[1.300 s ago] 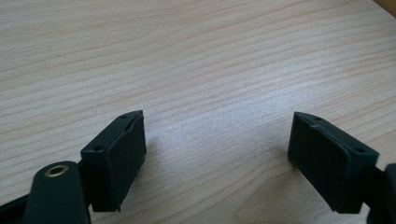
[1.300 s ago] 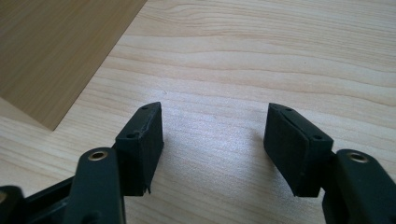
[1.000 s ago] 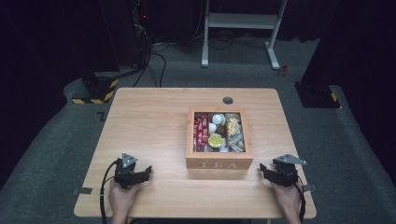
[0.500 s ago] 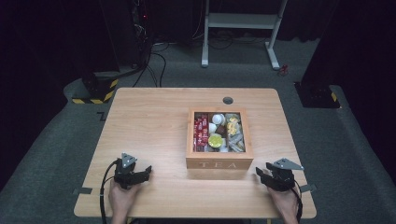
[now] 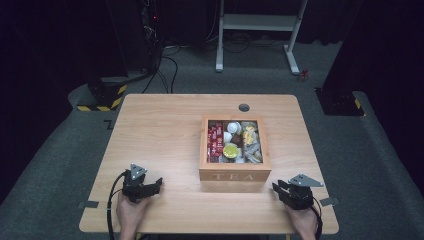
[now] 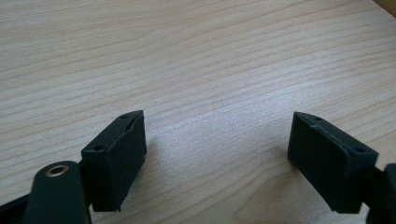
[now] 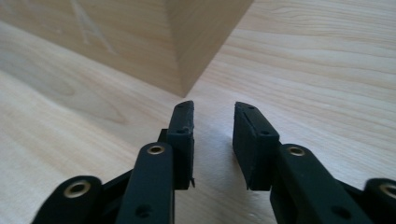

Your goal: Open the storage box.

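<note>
The wooden tea box (image 5: 235,175) sits near the middle of the tabletop (image 5: 160,130), a bit toward the person's side, with its front wall facing the person. It has no lid on it, and it looks full: red packets (image 5: 215,142) stand along its left side, a yellow round thing (image 5: 230,150) lies in the middle, and pale packets (image 5: 251,147) fill the right side. Nothing from the box lies out on the tabletop, so the work looks like it is only at the very start. The left claw (image 5: 156,186) rests low on the tabletop, well apart from the box, and it is spread wide with nothing in it; the left gripper view has only bare wood between its two black pads. The right claw (image 5: 276,189) sits just beside the front right corner of the box. Its jaws have just been closing, and now they stand with a narrow gap, and no thing is between them. It points at the box corner (image 7: 187,88) but does not touch it. Everything is left to do: no packet is picked up yet.
</note>
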